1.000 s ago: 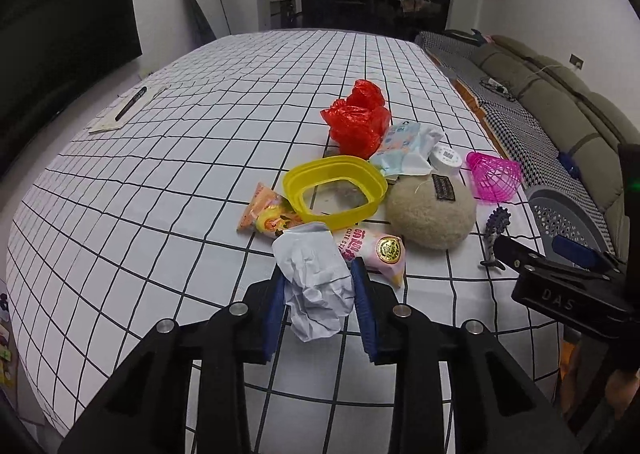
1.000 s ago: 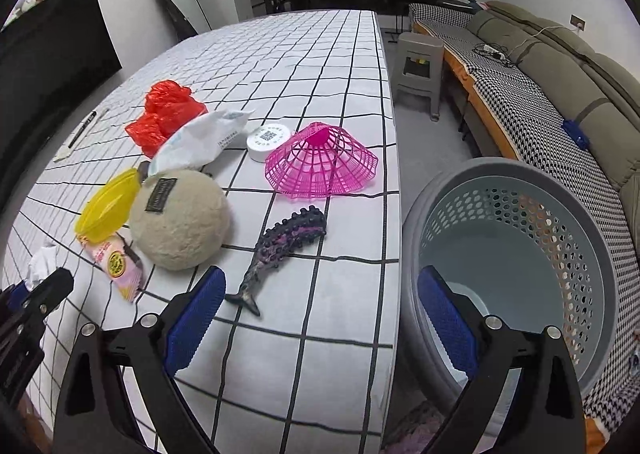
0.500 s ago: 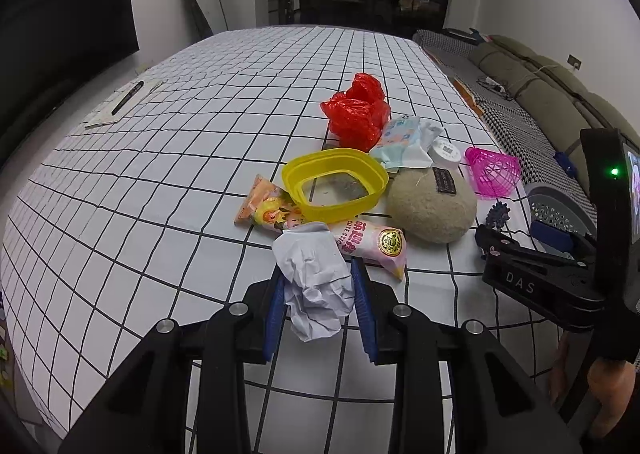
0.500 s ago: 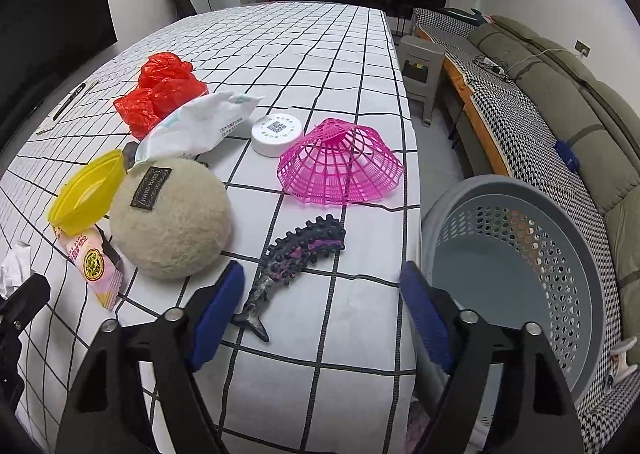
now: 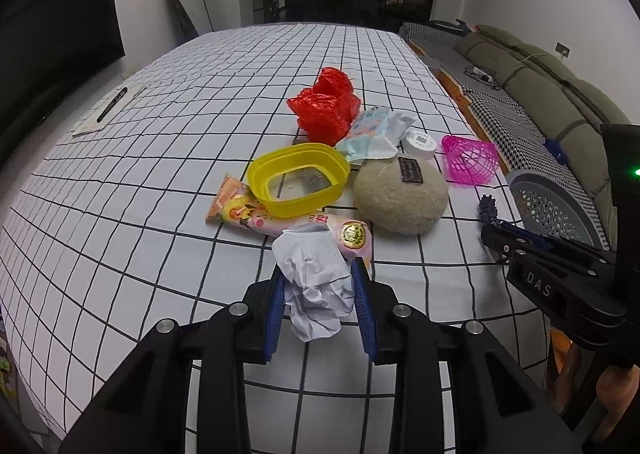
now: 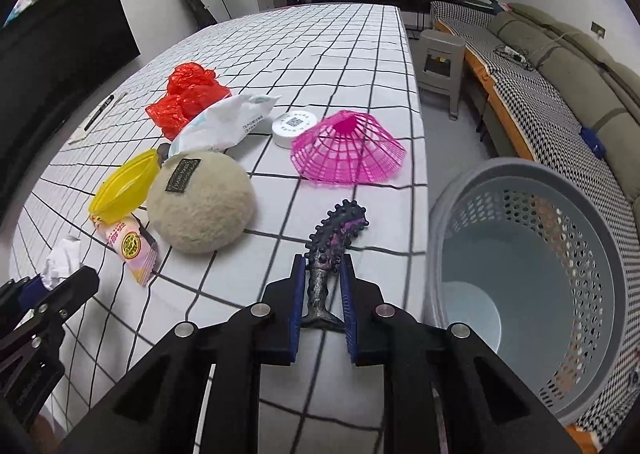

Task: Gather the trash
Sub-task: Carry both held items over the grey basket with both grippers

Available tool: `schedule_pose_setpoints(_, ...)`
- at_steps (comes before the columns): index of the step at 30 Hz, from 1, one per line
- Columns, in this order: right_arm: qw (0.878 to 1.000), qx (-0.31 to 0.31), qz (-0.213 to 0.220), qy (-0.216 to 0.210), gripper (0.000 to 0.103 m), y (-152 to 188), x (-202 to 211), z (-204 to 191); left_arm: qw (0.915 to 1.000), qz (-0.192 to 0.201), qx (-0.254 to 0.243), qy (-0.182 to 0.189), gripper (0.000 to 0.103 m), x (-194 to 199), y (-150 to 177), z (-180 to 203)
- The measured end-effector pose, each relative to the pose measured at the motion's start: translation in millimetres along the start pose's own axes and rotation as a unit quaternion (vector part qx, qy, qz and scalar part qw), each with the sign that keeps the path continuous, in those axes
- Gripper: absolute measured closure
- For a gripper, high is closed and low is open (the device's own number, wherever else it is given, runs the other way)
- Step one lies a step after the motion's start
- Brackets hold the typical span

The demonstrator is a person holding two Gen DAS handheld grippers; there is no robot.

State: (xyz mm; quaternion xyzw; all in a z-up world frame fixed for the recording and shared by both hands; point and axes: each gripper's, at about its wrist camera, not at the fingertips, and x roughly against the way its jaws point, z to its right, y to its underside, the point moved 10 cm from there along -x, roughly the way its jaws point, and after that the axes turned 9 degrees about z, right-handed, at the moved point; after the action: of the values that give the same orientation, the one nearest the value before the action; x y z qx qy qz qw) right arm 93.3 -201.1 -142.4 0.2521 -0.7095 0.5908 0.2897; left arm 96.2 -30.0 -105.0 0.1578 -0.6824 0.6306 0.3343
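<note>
A pen (image 5: 112,104) lay on a sheet of paper (image 5: 105,113) near the left edge of the table (image 5: 120,214), which was covered in a white cloth with a black grid. Toward the near edge, the left gripper (image 5: 320,304) had its blue pads pressed in on a crumpled white paper ball (image 5: 314,278), jaws narrowed to the wad's width. Just beyond it a pink snack wrapper (image 5: 280,220) lay flat, its far side under a yellow plastic ring (image 5: 298,178). Behind the ring sat a crumpled red plastic bag (image 5: 325,106) and a white tissue packet (image 5: 374,132), the two touching. A beige fuzzy ball (image 6: 200,206) with a dark label rested beside the ring, touching the packet. Farther right stood a small white round lid (image 6: 295,128) and, against it, an upturned pink mesh basket (image 6: 347,152) near the right edge. At the near right, the right gripper (image 6: 322,306) was closed around the tail of a dark spiky toy (image 6: 336,234), its knobbly body stretched out ahead on the cloth. Off the right edge of the table, a grey perforated laundry basket (image 6: 592,222) stood on the floor, a pale bowl (image 6: 472,314) showing in its bottom
</note>
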Motion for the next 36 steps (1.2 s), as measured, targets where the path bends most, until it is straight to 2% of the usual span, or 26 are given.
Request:
schedule_pose_setpoints(4,1.000,-0.018,0.013,0.001,0.086,-2,19,20,0.9996,-0.006,-0.015,0.022,0.072,0,-2,26)
schedule_pose_setpoints(10,0.998,-0.054,0.037,0.011,0.086,-5,49,64,0.9966,-0.011,-0.052,0.063,0.072,-4,-7,86)
schedule_pose_setpoints(17,0.993,-0.100,0.041,0.043,0.086,14,68,127,0.9900,-0.021,-0.089,0.107,0.071,-15,-14,157)
schedule_pose_setpoints(27,0.988,-0.132,0.038,0.071,0.086,34,79,186,0.9822,-0.033,-0.129,0.132,0.071,-35,-17,229)
schedule_pose_setpoints(36,0.987,-0.140,0.022,0.071,0.086,45,65,201,0.9803,-0.046,-0.146,0.125,0.071,-51,-15,251)
